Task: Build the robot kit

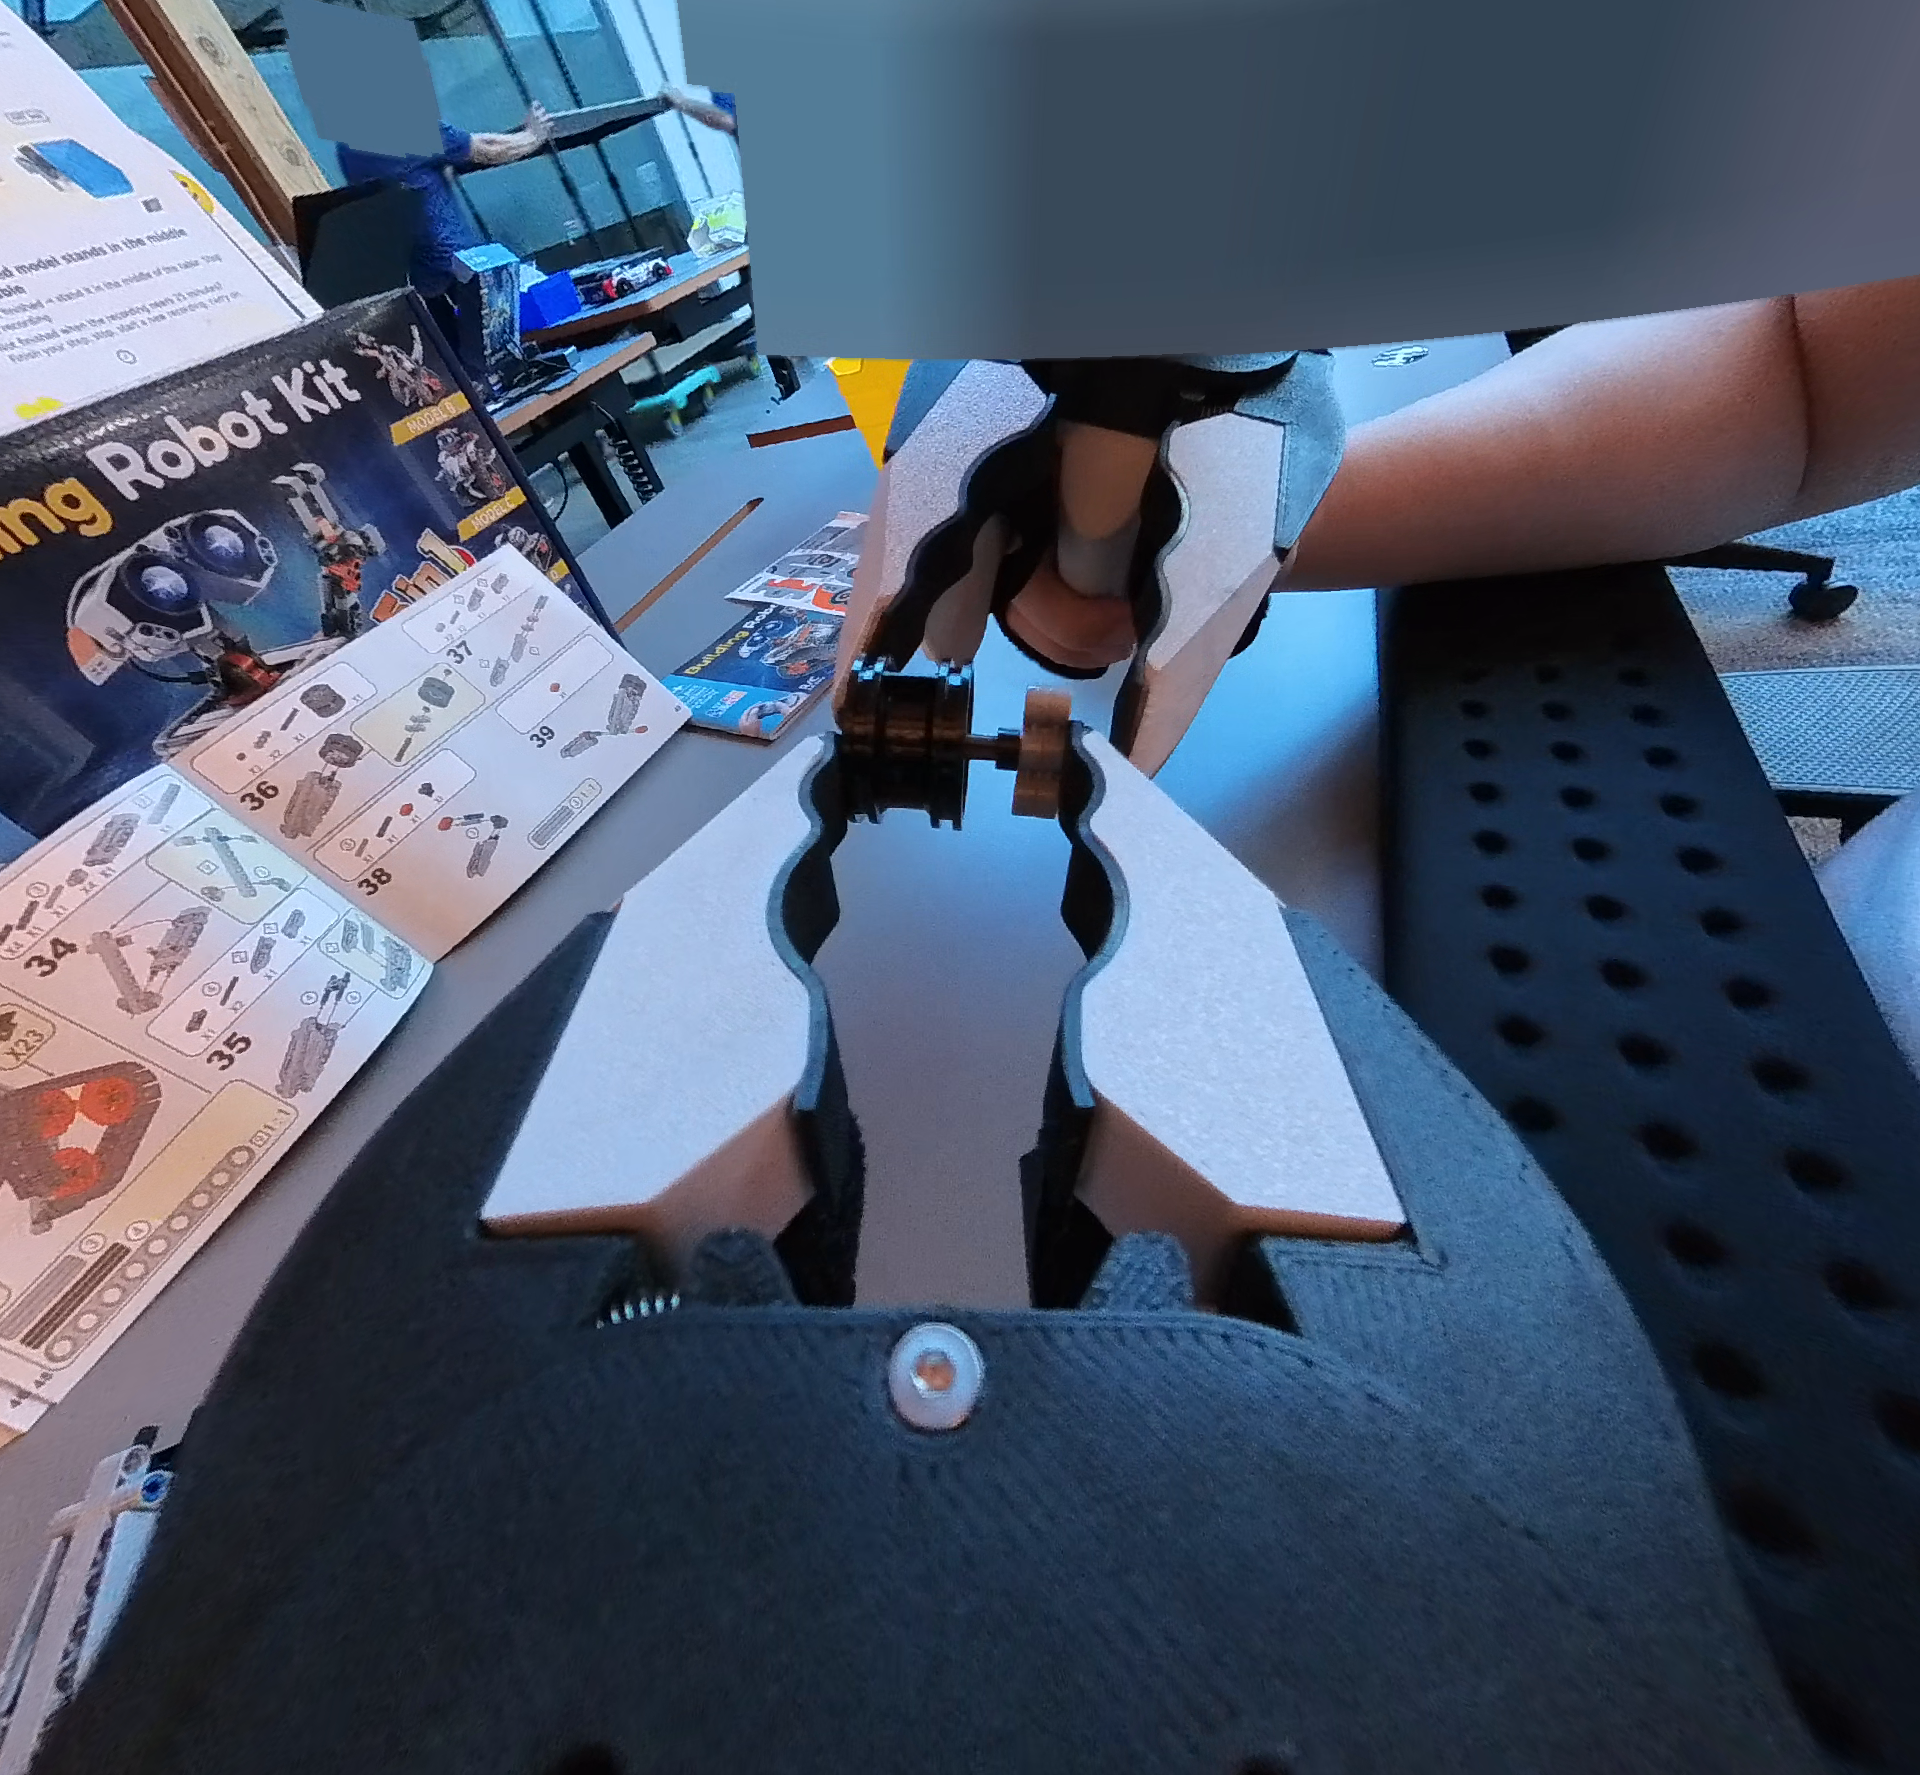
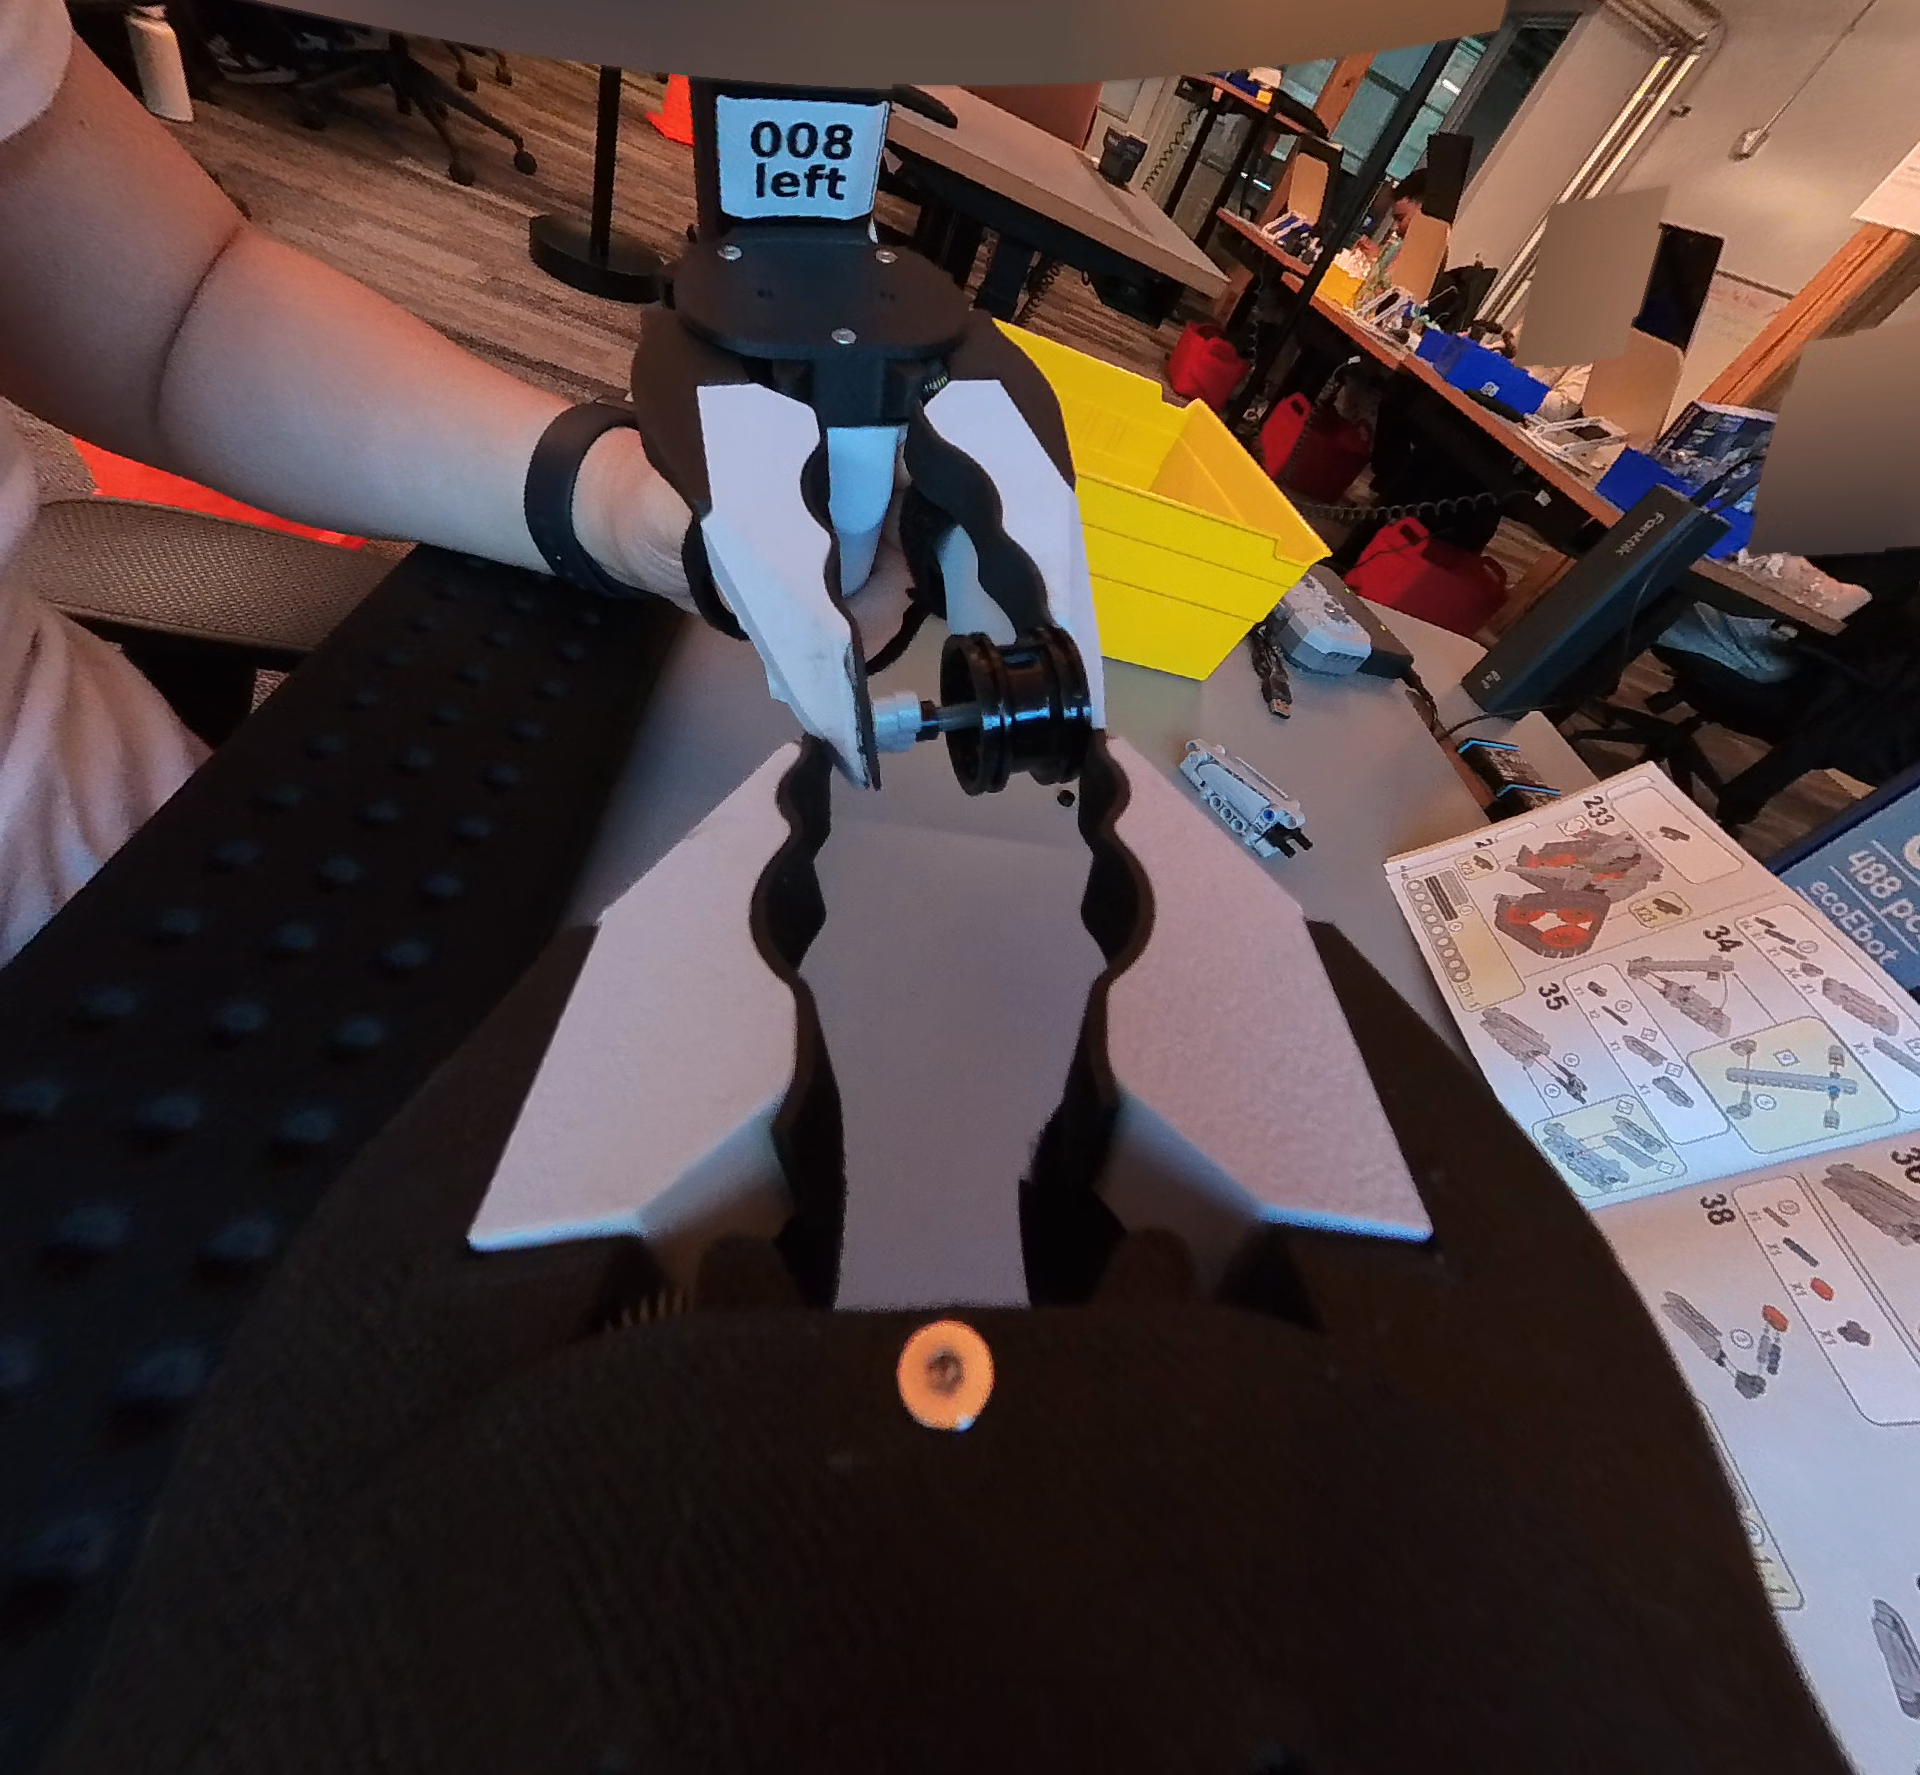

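My left gripper (image 1: 956,754) is shut end to end on a small wheel assembly (image 1: 935,749): a black wheel hub on a short axle with a pale bush at the other end. It holds it above the grey table (image 1: 935,998). In the right wrist view the left gripper (image 2: 971,723) comes in from the top with the assembly (image 2: 1013,712) between its tips. My right gripper (image 2: 951,754) is open, its fingertips on either side of the assembly and close to it. In the left wrist view the right gripper (image 1: 1008,702) reaches in from above, one fingertip near the hub.
An open instruction booklet (image 1: 312,894) (image 2: 1662,977) lies by a dark kit box (image 1: 208,520). A black perforated board (image 1: 1621,946) (image 2: 260,894) lies beside the table. A yellow bin (image 2: 1174,520), a grey block with a cable (image 2: 1320,629) and a small grey part (image 2: 1247,806) sit beyond. Only a small space, under 4 cm, lies between the two pairs of fingers.
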Demonstrator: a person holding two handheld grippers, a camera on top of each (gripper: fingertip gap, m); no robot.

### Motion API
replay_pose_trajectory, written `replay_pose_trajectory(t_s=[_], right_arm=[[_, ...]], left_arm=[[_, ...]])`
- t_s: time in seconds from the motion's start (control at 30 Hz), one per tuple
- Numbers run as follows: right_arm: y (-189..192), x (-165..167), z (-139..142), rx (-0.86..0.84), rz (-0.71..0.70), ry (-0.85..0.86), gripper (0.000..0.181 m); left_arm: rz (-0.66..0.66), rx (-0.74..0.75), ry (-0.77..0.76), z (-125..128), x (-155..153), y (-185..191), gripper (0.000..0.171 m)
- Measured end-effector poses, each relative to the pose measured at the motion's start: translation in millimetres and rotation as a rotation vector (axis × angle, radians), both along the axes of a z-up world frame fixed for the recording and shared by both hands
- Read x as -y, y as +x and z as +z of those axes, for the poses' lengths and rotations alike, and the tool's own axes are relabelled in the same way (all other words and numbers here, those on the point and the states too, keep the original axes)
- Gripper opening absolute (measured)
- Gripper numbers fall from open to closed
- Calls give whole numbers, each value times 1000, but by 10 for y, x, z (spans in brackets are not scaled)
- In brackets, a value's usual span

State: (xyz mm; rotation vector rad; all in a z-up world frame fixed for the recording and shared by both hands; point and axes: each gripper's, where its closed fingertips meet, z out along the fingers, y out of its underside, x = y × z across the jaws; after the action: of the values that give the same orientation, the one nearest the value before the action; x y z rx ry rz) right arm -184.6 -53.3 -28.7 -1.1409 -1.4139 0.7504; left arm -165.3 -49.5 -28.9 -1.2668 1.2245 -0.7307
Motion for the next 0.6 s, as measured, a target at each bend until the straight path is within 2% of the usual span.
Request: replay_pose_trajectory(t_s=[0.6], right_arm=[[7, -26, 4, 4, -20, 6, 44]], left_arm=[[36, -2, -3, 7, -32, 0, 36]])
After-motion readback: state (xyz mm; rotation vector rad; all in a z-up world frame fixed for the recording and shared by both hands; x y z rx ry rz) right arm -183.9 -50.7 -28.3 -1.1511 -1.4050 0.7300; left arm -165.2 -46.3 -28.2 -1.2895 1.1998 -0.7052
